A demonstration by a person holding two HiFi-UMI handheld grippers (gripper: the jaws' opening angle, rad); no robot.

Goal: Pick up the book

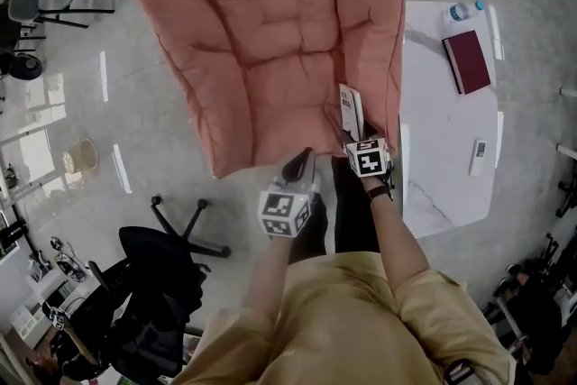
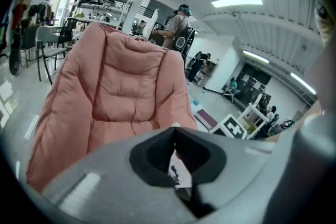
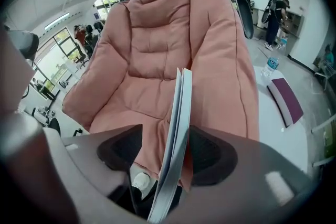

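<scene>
A thin pale book [image 1: 351,108] [image 3: 178,128] stands edge-on at the front right of the pink chair cushion [image 1: 270,32] [image 3: 152,55]. My right gripper [image 1: 356,135] [image 3: 167,144] has its jaws apart around the book. The right pad lies close to the cover, and a clear gap shows at the left pad. My left gripper [image 1: 305,160] [image 2: 175,131] is beside it to the left, pointing at the cushion's front edge [image 2: 121,86]. Its tips meet and I see nothing held. A maroon book [image 1: 467,60] [image 3: 286,99] lies flat on the white table [image 1: 442,167].
A water bottle [image 1: 458,12] and a white remote [image 1: 479,156] are on the white table to the right of the chair. A black office chair [image 1: 162,270] stands at lower left. People [image 2: 176,23] stand far behind the pink chair.
</scene>
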